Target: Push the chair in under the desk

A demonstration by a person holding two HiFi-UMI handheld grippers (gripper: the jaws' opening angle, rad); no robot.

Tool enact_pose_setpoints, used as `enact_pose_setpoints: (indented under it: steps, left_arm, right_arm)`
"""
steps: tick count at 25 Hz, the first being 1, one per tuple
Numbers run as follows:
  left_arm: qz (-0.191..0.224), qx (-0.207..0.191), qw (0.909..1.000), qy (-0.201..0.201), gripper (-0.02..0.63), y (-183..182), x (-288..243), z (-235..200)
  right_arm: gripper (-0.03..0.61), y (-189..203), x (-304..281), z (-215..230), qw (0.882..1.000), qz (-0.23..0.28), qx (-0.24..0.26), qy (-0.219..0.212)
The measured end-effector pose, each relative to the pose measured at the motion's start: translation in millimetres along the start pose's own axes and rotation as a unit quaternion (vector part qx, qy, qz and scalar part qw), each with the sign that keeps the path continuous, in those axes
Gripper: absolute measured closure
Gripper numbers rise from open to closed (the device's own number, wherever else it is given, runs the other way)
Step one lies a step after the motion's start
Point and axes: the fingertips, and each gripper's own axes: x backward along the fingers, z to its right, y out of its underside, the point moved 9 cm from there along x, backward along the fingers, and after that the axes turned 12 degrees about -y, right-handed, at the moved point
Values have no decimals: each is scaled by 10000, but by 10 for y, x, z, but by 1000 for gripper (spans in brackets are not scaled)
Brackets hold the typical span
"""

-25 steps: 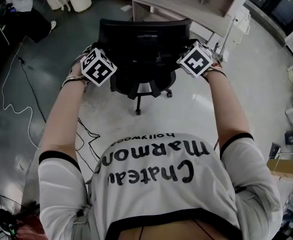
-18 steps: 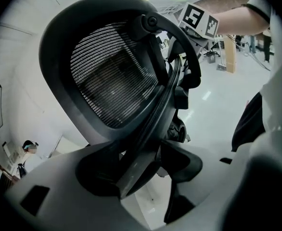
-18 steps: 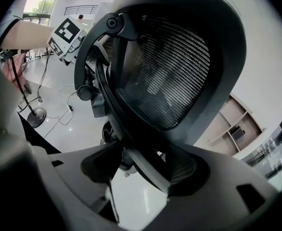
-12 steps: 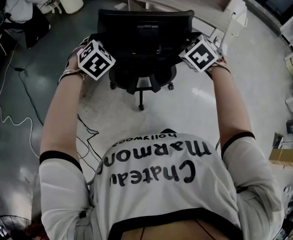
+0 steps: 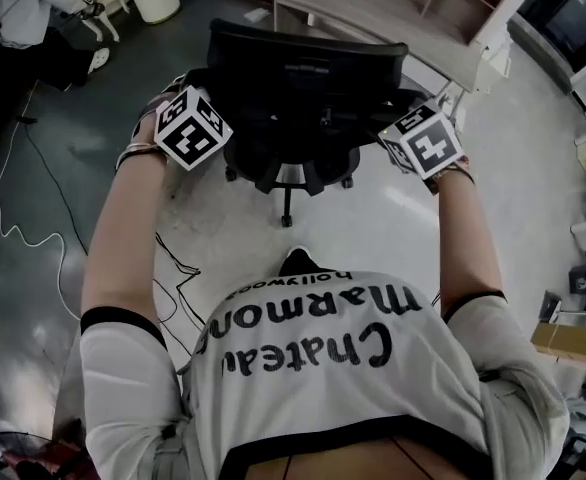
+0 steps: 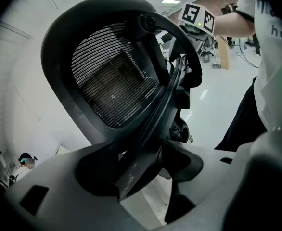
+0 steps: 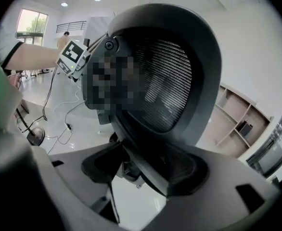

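The chair (image 5: 303, 63) is seen in the upper middle of the head view, just before the table (image 5: 398, 13), whose near edge runs from the top centre down toward the upper right. The backrest is turned toward the person and the seat toward the table, so the backrest's long axis lies across the frame, nearly parallel to that edge. The left gripper (image 6: 141, 172) is closed on the left rim of the backrest, with the frame caught between its jaws. The right gripper (image 7: 146, 174) is likewise closed on the right rim, the jaws parted only by the frame's thickness. Bare floor (image 5: 373, 213) is left open between the wheeled base (image 5: 288, 183) and the person. A cable (image 5: 33, 238) is trailed over the darker floor at the left, well apart from the chair.
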Motion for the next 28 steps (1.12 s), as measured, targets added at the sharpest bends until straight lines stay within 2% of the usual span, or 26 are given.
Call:
enact_pose_setpoints:
  steps: [5, 12, 16, 22, 28]
  left_arm:
    - [60, -69, 9998, 195, 331, 172, -255, -344]
    - [180, -205, 9985, 464, 328, 532, -688, -924]
    - [316, -259, 9975, 582, 327, 649, -815, -1155]
    - [393, -414, 9947, 856, 327, 744, -931, -1348]
    - [627, -621, 9902, 1083, 327, 935, -1055, -1538]
  right_arm:
    - [298, -275, -243, -8, 9995, -206, 206, 109]
    - [319, -742, -640, 32, 9983, -374, 428, -155]
    - [279, -908, -759, -5, 9966, -389, 673, -265]
    - [289, -1046, -821, -89, 9985, -283, 316, -347]
    - [296, -1223, -954, -317, 9995, -286, 121, -95]
